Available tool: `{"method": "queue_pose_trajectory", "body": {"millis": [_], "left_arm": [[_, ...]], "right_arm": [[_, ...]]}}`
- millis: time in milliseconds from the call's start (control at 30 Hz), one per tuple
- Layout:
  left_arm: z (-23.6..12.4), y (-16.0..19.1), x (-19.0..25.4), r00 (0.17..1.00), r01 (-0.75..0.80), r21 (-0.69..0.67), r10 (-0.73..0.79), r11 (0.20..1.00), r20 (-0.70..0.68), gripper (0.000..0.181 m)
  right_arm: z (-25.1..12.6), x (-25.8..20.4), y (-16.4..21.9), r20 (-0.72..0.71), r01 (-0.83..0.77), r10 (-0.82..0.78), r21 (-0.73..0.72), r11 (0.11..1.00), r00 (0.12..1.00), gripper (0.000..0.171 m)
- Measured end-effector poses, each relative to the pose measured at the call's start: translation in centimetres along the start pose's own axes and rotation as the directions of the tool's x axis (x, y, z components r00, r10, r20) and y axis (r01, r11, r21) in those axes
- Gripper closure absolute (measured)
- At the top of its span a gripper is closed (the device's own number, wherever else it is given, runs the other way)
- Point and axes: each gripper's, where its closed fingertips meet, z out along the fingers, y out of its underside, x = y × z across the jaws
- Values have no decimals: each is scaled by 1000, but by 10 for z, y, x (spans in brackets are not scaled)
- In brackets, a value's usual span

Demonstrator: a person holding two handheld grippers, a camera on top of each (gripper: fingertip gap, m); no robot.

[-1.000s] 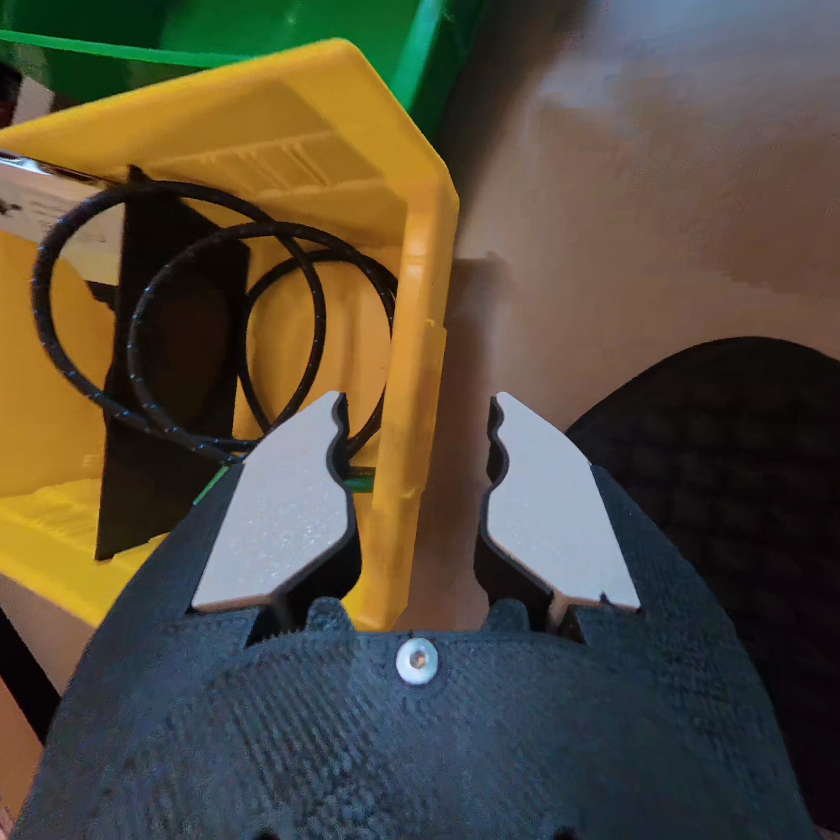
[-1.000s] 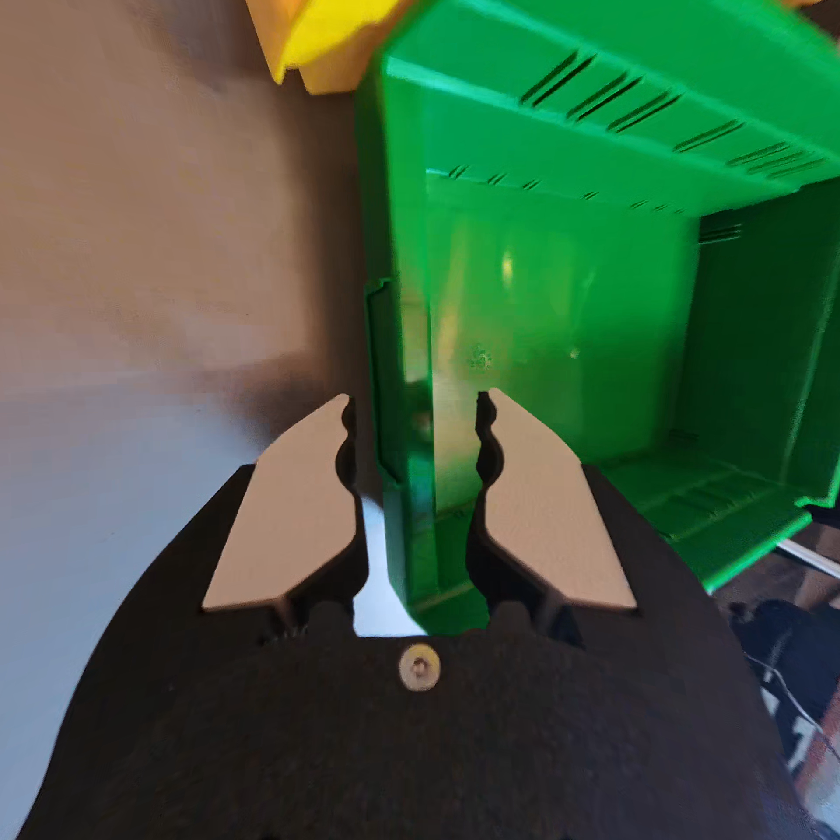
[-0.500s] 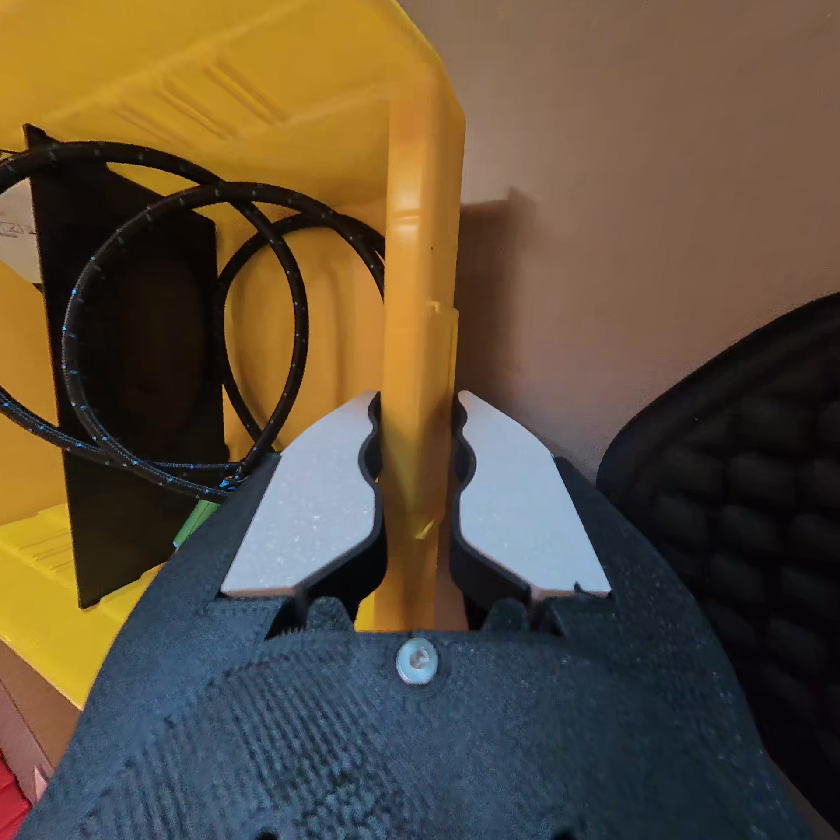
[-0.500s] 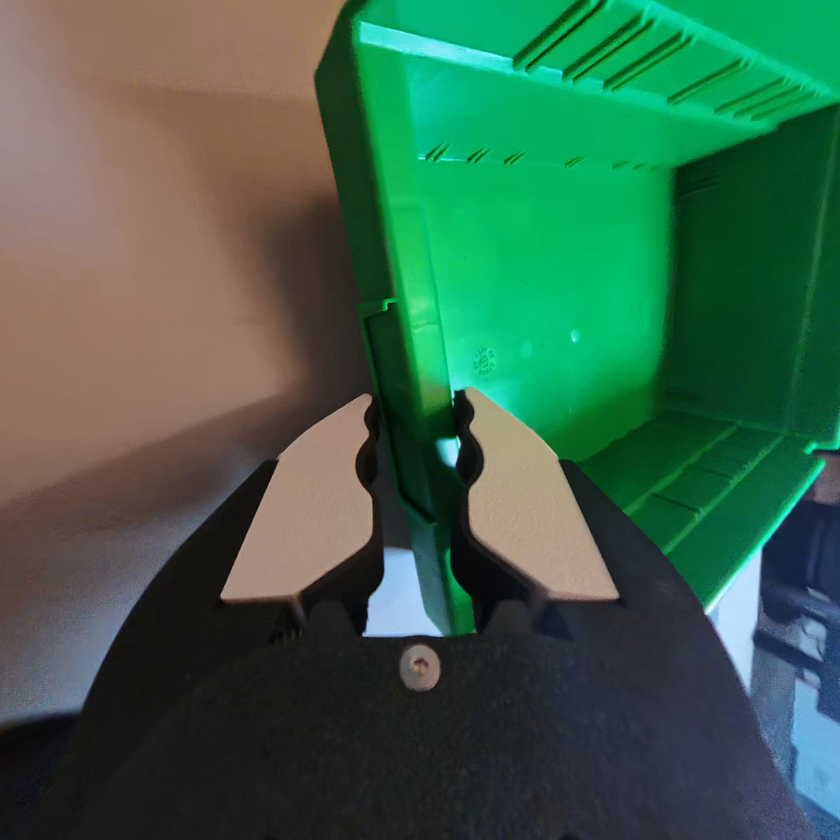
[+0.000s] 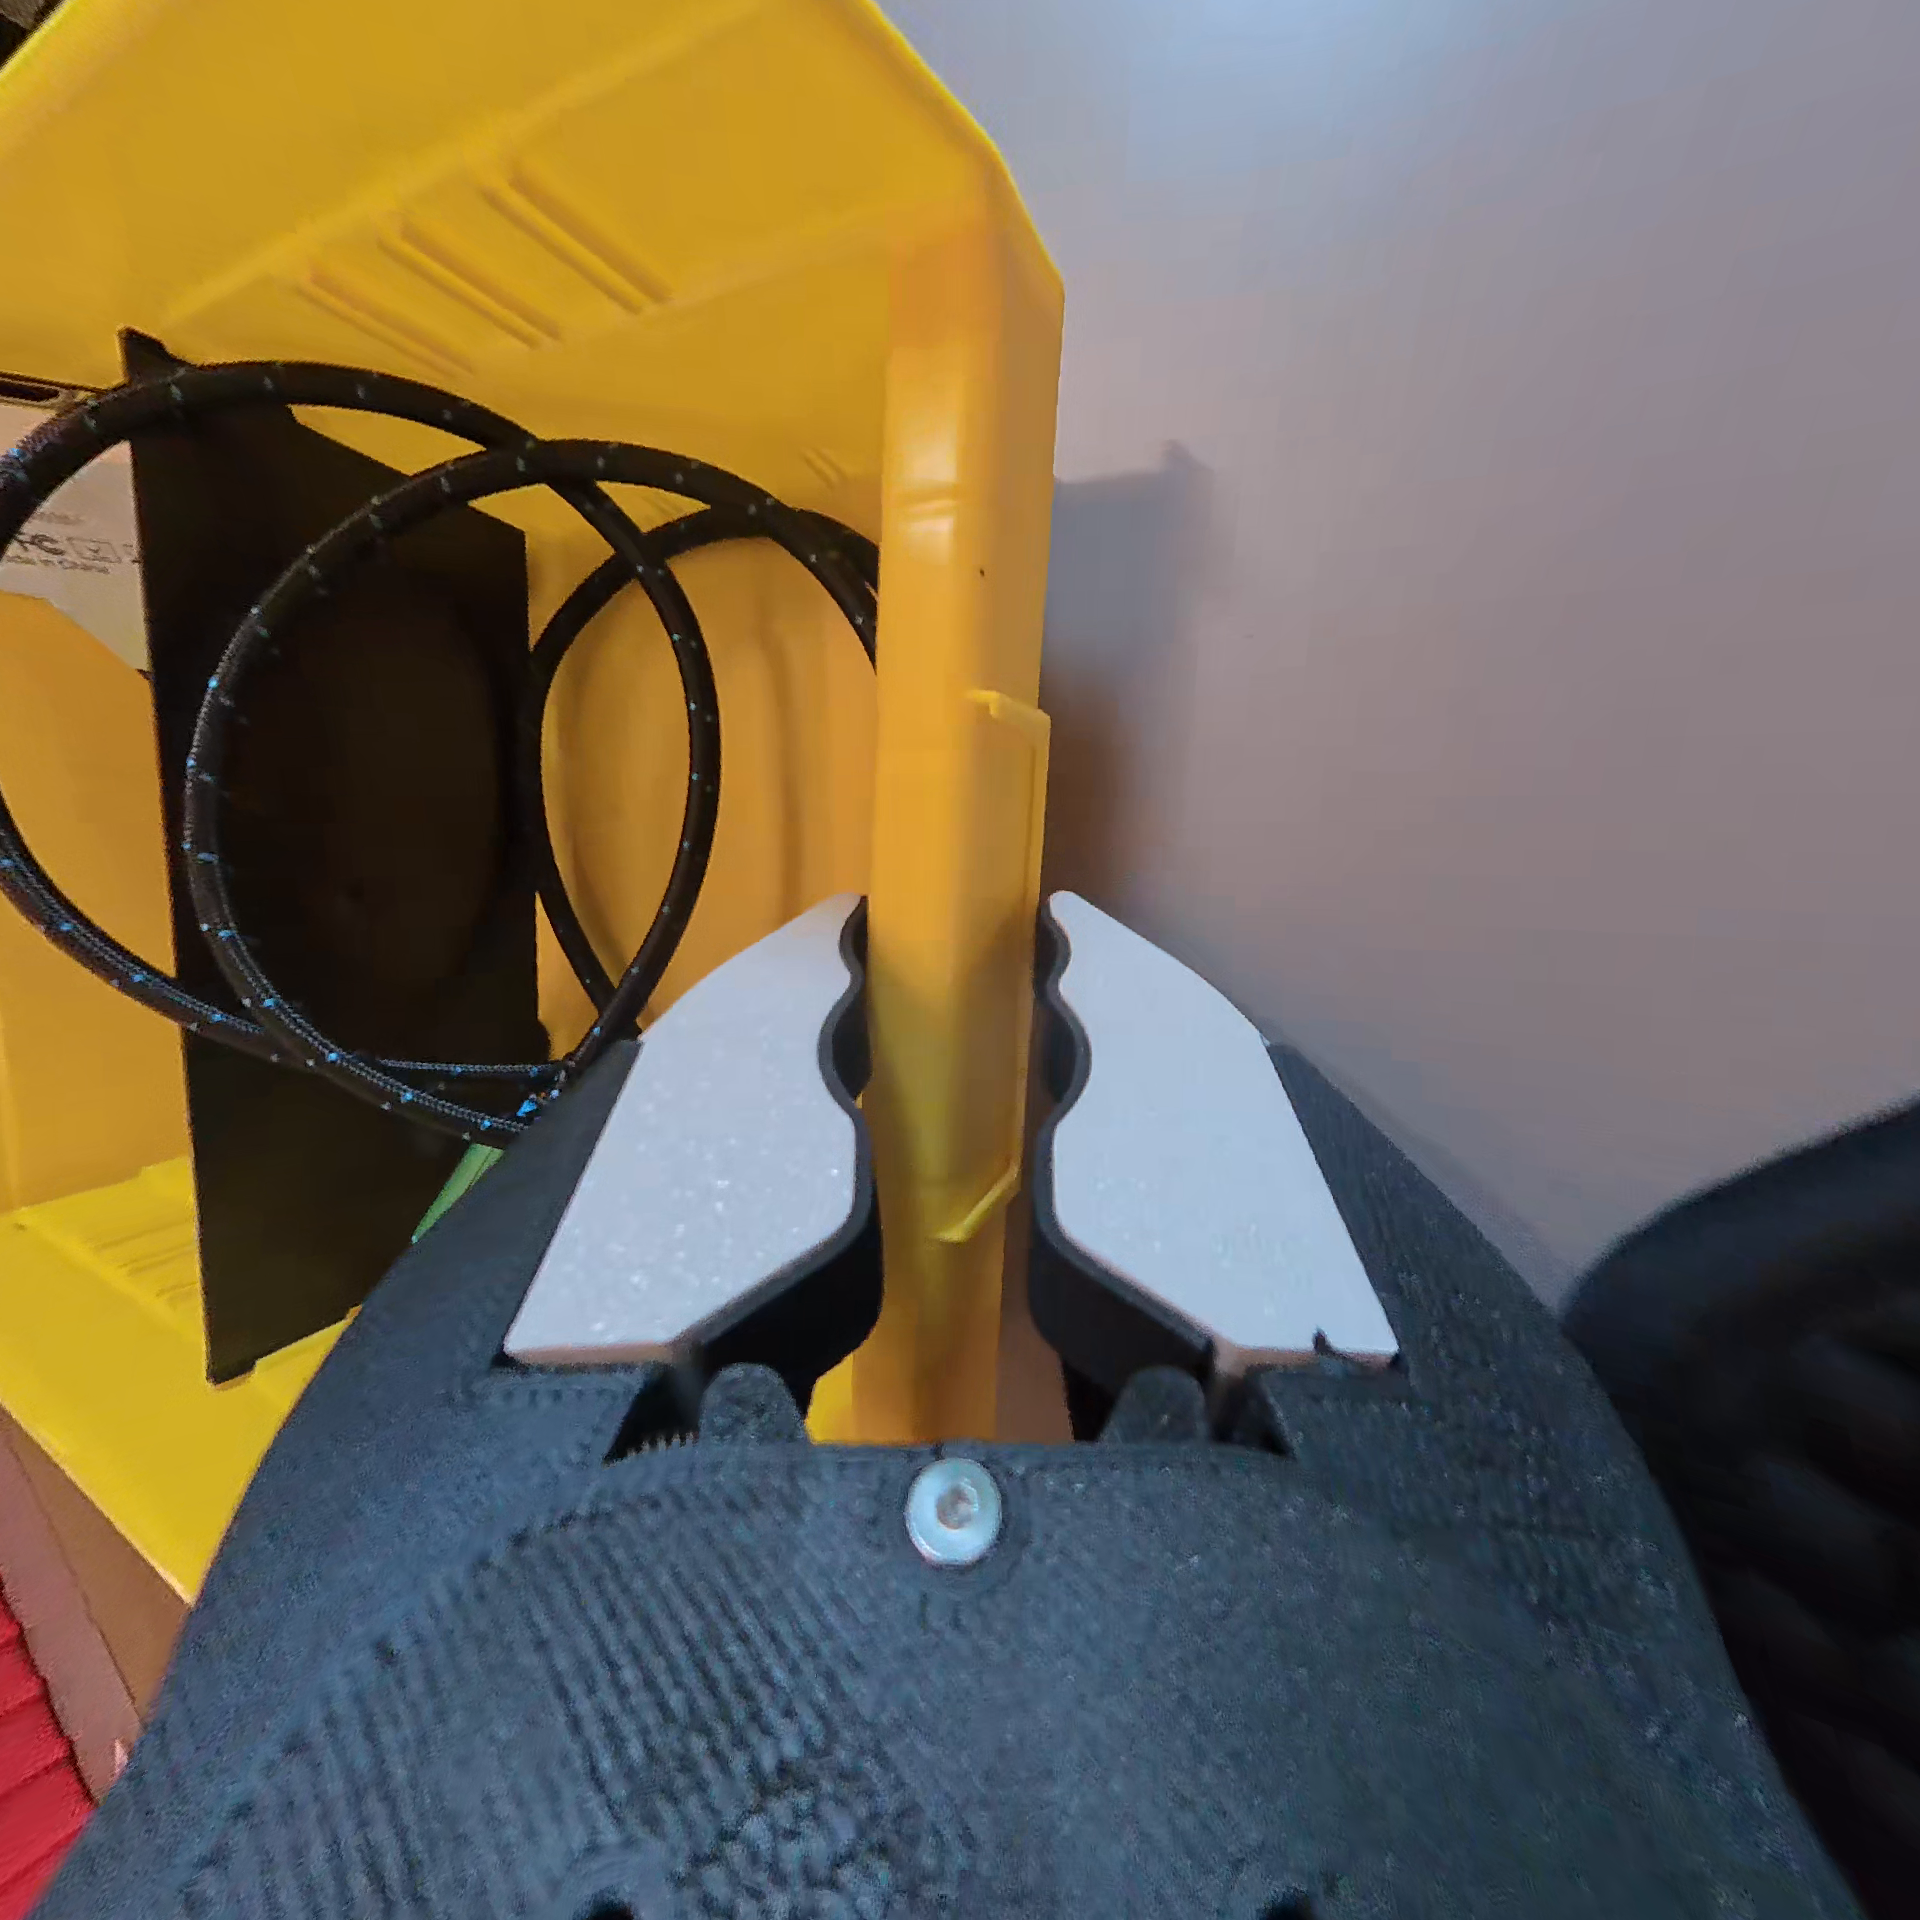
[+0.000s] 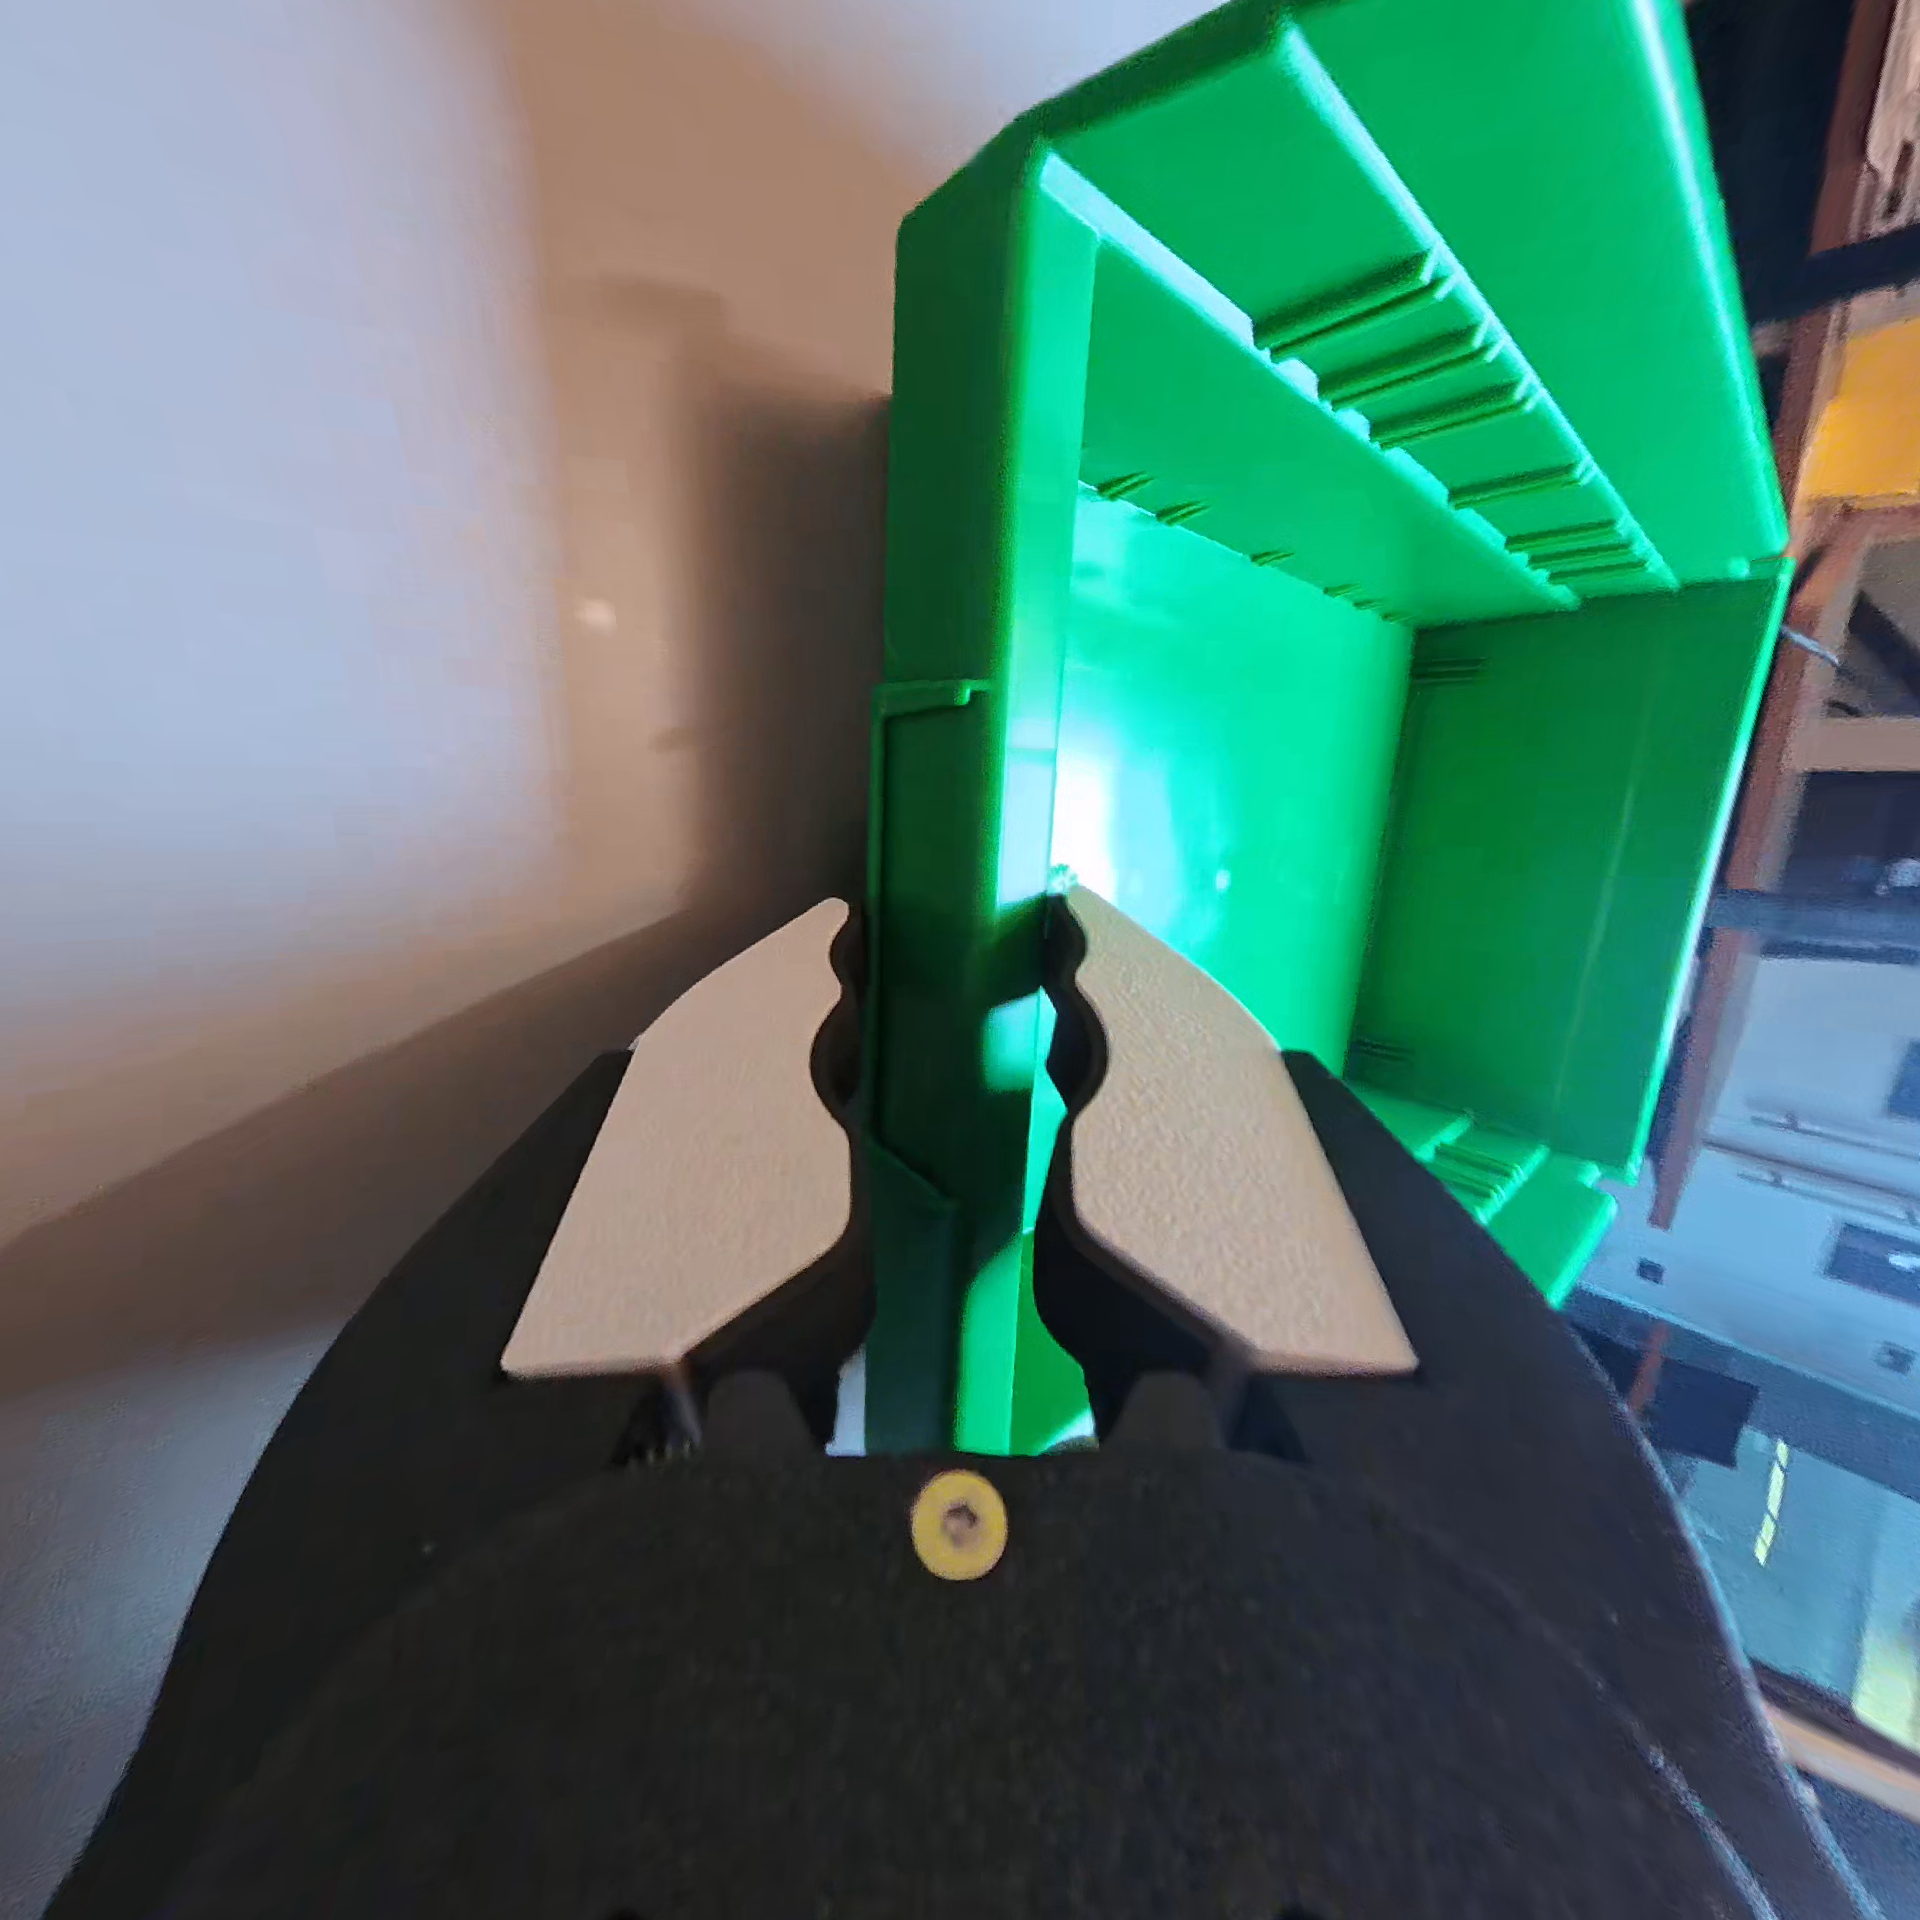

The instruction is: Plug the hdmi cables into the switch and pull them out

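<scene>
My left gripper [image 5: 951, 914] is shut on the rim of a yellow plastic bin [image 5: 961, 623]. Inside the bin lie coils of black braided HDMI cable [image 5: 457, 769] and a flat black box-shaped thing [image 5: 343, 935], which may be the switch. My right gripper [image 6: 951, 914] is shut on the rim of a green plastic bin [image 6: 1226, 748], which is empty inside and held tilted in the air. No cable plug shows clearly; a small green piece [image 5: 457, 1184] peeks out beside my left finger.
A pale table surface [image 5: 1455, 520] lies behind the yellow bin. A black mesh chair part [image 5: 1766, 1455] is at the right of the left wrist view. Wooden shelves and pale drawers [image 6: 1808, 1143] stand beyond the green bin. A red thing [image 5: 31, 1787] is at the lower left. There is about 50 centimeters between the tips of the two grippers.
Both grippers closed from open onto the bin rims. The green bin has since been lifted and swung, so shelves now show behind it. The yellow bin has barely shifted.
</scene>
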Motion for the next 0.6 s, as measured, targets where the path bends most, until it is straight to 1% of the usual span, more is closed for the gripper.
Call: {"method": "queue_pose_trajectory", "body": {"millis": [33,67,133,200,267,333,400,433,500,533,600], "left_arm": [[4,-1,-5,1000,4,2,-4,1000,15,152],[7,-2,-11,999,7,6,-7,1000,31,152],[14,-3,-21,998,7,18,-8,1000,61,151],[19,-4,-29,997,5,31,-7,1000,77,151],[23,-5,-37,996,4,40,-8,999,89,151],[26,-6,-46,993,25,63,-32,998,117,148],[25,-5,-52,989,46,98,-59,994,137,141],[20,-5,-52,989,68,123,-84,990,123,140],[0,-16,-53,986,124,232,-147,965,82,140],[-14,-23,-59,980,156,295,-184,943,69,141],[-43,-34,-85,962,220,386,-266,896,68,141]], "right_arm": [[2,8,2,-23,-16,15,-19,1000,1000,136],[0,15,-3,-40,-50,49,-8,999,998,133],[-18,21,-38,-7,-166,168,116,979,986,128],[-44,30,-88,31,-270,273,285,920,961,129],[-68,40,-134,66,-344,351,427,836,934,131],[-84,48,-169,105,-402,413,527,748,905,131],[-87,58,-190,117,-445,471,581,681,874,133],[-84,62,-195,124,-465,496,596,655,859,134],[-74,71,-201,139,-506,548,616,604,825,136],[-67,75,-202,156,-532,575,622,575,803,137],[-53,84,-204,206,-590,624,630,505,754,139]]}}
